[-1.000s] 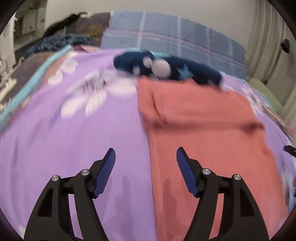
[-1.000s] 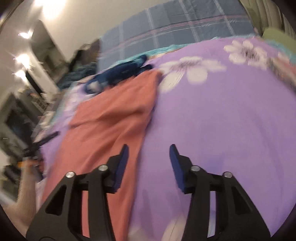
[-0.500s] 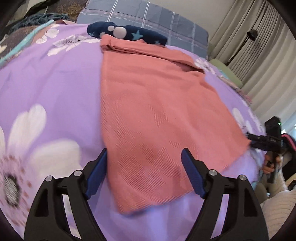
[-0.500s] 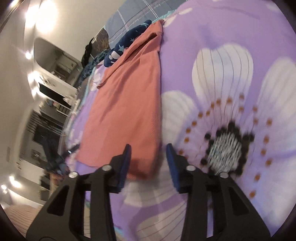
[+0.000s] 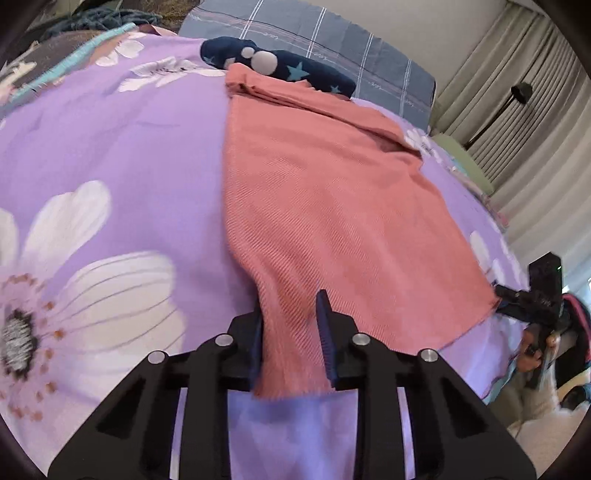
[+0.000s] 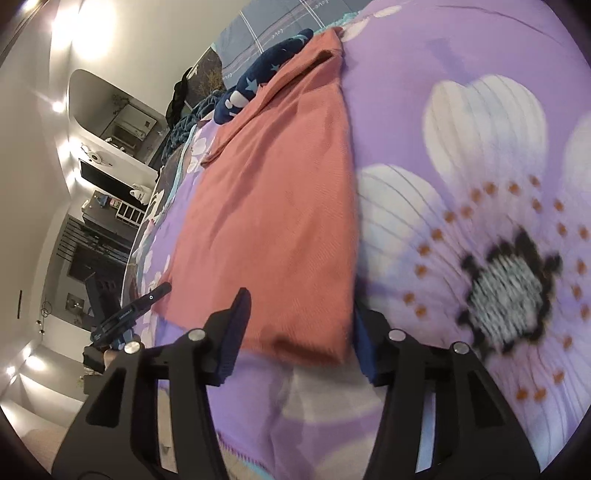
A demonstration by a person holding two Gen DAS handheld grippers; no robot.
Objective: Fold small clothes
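Two black two-finger grippers down at the near hem of a salmon-pink knit garment (image 5: 332, 206) lying flat on a purple floral bedspread (image 5: 110, 155). Left gripper (image 5: 290, 334) pinched onto its near-left corner, right gripper (image 6: 295, 332) spread wide around the near-right corner. Navy star-print cloth (image 5: 295, 70) bunched at the far end.

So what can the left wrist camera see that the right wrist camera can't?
Only the left wrist view shows the curtains and floor lamp. Only the right wrist view shows the shelves and bright wall lights. Both show the salmon-pink garment on the purple flowered bedspread, the navy star-patterned cloth beyond it, and a hand-held gripper at a near corner: left hand-held gripper, right hand-held gripper.
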